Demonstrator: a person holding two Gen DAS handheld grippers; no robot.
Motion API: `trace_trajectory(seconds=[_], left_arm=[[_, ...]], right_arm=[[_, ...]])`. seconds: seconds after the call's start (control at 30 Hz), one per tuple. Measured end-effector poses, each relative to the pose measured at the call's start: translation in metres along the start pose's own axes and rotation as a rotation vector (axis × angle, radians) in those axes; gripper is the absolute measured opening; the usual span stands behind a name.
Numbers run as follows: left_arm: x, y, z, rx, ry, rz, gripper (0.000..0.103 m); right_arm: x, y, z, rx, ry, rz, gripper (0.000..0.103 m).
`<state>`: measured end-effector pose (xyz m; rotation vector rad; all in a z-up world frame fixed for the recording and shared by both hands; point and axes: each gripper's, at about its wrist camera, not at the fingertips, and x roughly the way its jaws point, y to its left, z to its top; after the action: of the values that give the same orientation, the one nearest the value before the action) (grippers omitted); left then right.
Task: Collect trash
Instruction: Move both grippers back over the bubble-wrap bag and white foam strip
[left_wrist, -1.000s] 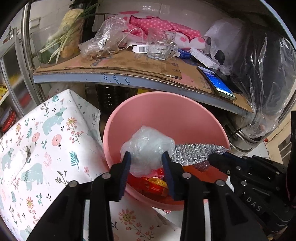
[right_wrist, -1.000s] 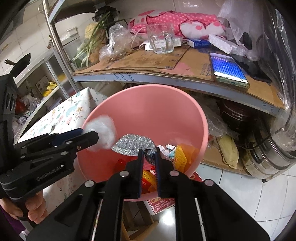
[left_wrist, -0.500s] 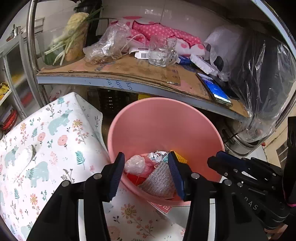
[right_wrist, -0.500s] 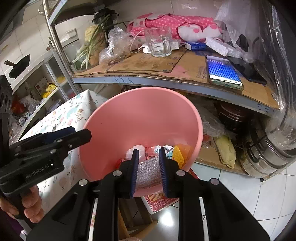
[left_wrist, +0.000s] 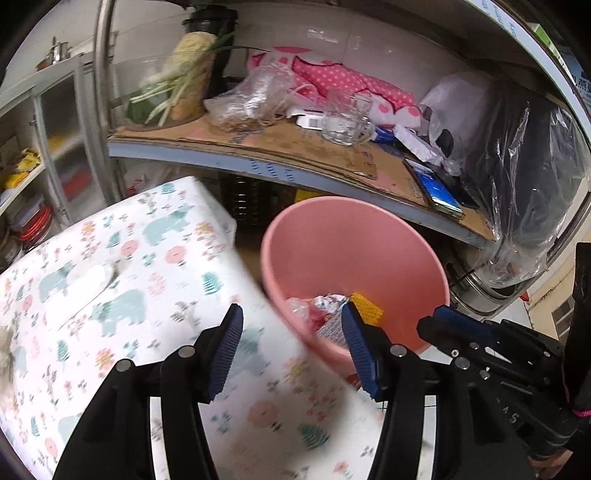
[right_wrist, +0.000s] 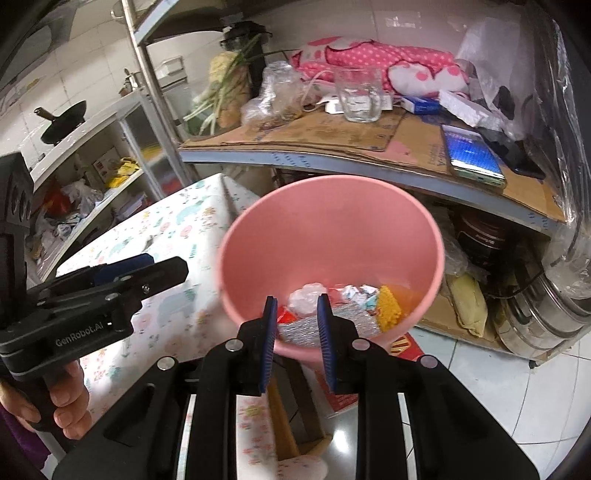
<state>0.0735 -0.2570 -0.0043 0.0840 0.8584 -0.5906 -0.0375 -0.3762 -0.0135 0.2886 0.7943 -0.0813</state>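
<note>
Up close, 2 hand-held grippers hang with nothing between their blue pads: the left gripper (left_wrist: 291, 349), its jaws having just widened, stands open over the floral tablecloth (left_wrist: 122, 280), while the right gripper (right_wrist: 295, 341) shows a narrower, empty gap. A hand (right_wrist: 55, 398) clasps the left tool's handle. Just beyond the table edge sits the pink bin (right_wrist: 332, 236), holding the collected trash: a crumpled clear plastic wad (right_wrist: 306, 295), a silver foil bag (right_wrist: 299, 328), red wrappers and a yellow piece (right_wrist: 389, 306). Farther back, a cardboard-lined shelf (right_wrist: 332, 136) carries a glass mug (right_wrist: 360, 98), a lit phone (right_wrist: 472, 155), plastic bags and a pink dotted cloth (right_wrist: 373, 55).
</note>
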Motion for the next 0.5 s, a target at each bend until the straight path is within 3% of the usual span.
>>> trace_trajectory(seconds=[0.1,0.23,0.5], left_arm=[[-0.012,0.013,-0.009,-0.012,-0.004,0.021,0.056],[-0.031,0.034,-0.024,-0.035,-0.010,0.049,0.056],[-0.057,0.081,-0.048,-0.100,-0.017,0.108,0.056]], right_arm=[[-0.001,0.013,-0.003,-0.008,0.001,0.022,0.023],[-0.001,0.031,-0.008,-0.023,0.003,0.056,0.039],[0.006,0.069,-0.013,-0.089,0.038,0.095,0.039]])
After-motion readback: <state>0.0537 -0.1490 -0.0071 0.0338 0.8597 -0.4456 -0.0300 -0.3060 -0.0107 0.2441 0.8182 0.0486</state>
